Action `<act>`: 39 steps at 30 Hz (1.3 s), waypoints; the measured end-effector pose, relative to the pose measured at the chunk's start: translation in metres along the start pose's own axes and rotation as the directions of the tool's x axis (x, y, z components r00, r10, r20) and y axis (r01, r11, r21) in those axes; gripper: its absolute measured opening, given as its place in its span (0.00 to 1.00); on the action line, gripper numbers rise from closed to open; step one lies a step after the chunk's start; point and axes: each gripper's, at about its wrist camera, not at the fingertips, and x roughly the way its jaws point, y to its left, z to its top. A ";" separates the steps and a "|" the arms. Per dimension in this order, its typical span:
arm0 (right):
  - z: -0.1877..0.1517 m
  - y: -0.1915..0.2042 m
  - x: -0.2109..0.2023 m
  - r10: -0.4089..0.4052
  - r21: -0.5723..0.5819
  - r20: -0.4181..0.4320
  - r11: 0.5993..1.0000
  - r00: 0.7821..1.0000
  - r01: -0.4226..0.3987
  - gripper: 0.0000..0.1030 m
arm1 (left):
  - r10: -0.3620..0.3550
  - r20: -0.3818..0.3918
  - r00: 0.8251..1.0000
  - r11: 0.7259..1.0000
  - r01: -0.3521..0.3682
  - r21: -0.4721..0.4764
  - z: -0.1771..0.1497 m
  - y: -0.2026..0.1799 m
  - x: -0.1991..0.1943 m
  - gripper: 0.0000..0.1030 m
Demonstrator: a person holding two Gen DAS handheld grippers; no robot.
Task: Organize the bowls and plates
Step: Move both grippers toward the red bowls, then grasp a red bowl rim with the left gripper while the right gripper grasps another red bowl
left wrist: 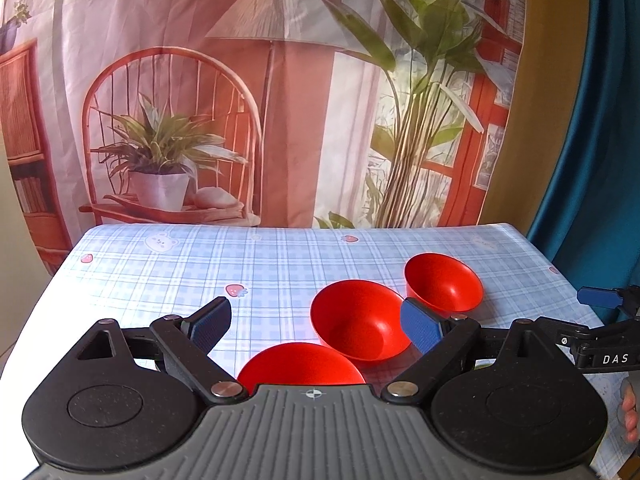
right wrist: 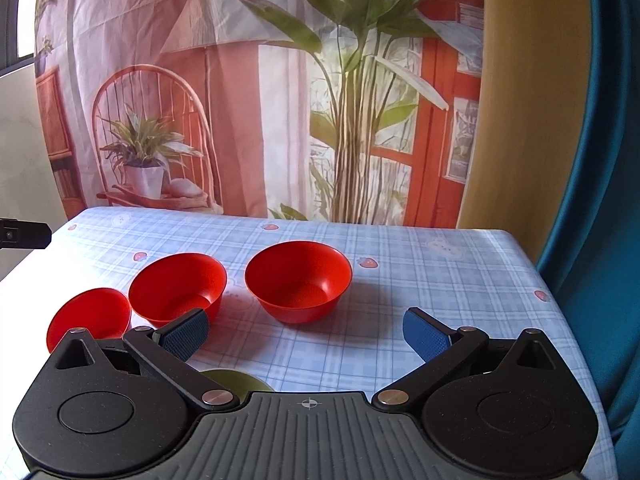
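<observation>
So far nothing is picked up. Three red bowls sit on the checked tabletop [right wrist: 420, 280], each apart from the others. No bowl is stacked yet, so this looks like the very start of the job.

The left gripper [left wrist: 316, 324] is spread wide and holds nothing. The near bowl [left wrist: 300, 364] sits right in front of it, with the middle bowl [left wrist: 358, 320] just behind. The right gripper [right wrist: 306, 330] is wide too, and empty. The far bowl [right wrist: 298, 280] sits just ahead of it.

Next, I think one gripper must close on a bowl's rim and lift it into another bowl.

Only the right view shows a green thing [right wrist: 236, 380], maybe a plate, tucked under the gripper. Only the left view shows some fingers [left wrist: 630, 412] at its edge.
</observation>
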 end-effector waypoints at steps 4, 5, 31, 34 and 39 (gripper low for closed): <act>0.005 -0.003 0.005 0.002 -0.006 -0.006 1.000 1.000 -0.002 1.00 | 0.007 -0.007 1.000 1.000 -0.007 -0.004 0.001 0.003 0.005 0.90; 0.006 -0.004 0.006 0.005 -0.003 -0.009 1.000 1.000 -0.005 1.00 | 0.009 -0.009 1.000 1.000 -0.009 -0.005 0.001 0.004 0.006 0.90; 0.026 -0.047 0.106 0.018 0.024 -0.082 1.000 0.996 -0.016 0.84 | -0.044 -0.097 0.994 0.999 0.045 0.010 0.030 -0.039 0.100 0.86; 0.026 -0.051 0.120 0.025 0.052 -0.087 0.998 0.996 -0.021 0.83 | -0.058 -0.113 0.992 0.998 0.058 -0.004 0.033 -0.046 0.115 0.84; 0.027 -0.052 0.142 0.042 0.061 -0.099 0.997 0.994 -0.036 0.81 | -0.074 -0.150 0.986 0.997 0.077 0.011 0.034 -0.059 0.140 0.79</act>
